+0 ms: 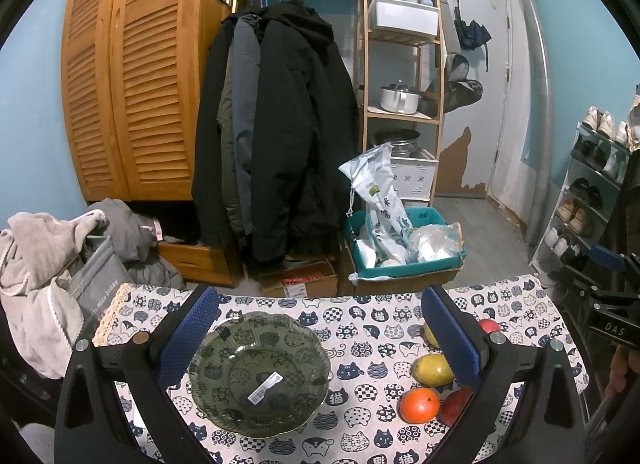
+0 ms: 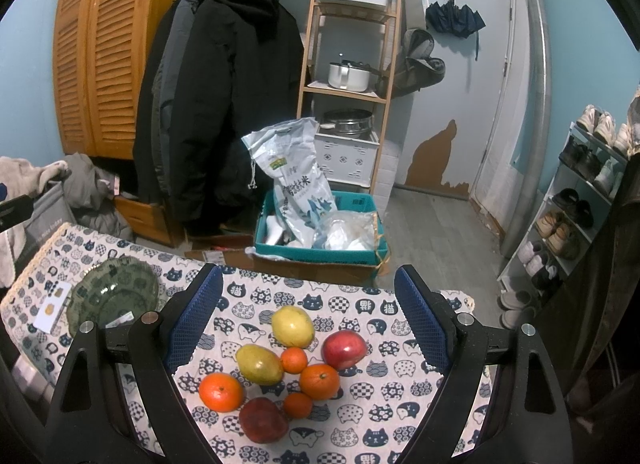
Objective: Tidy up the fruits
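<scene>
While I held both tongs above the worktop (image 2: 360, 304), nothing was in them yet. My left tongs (image 1: 320, 338) were spread wide with nothing between the blue pads, and so were my right tongs (image 2: 308, 316). I think I kept them wide so a fruit could fit between the pads.

My left tongs hung over the green glass bowl (image 1: 260, 374). The bowl had no fruit in it, only a small white sticker on the glass. I think the fruit was meant to go in there, so none of the job was done.

The fruit sat in a little bunch under my right tongs, well apart from the bowl. I saw a yellow lemon (image 2: 292, 326), a yellow-green mango (image 2: 259, 365), a red apple (image 2: 344, 349), a dark red fruit (image 2: 263, 420), a big orange (image 2: 221, 392), another orange (image 2: 319, 382) and two small ones, one (image 2: 294, 360) between the mango and the apple.

The pieces touched each other, so grabbing one could push the others and make them roll. A small white card (image 2: 50, 314) lay just beside the bowl. Beyond the worktop stood a teal box (image 2: 320, 248) holding a rice bag (image 2: 296, 184), far from my path.
</scene>
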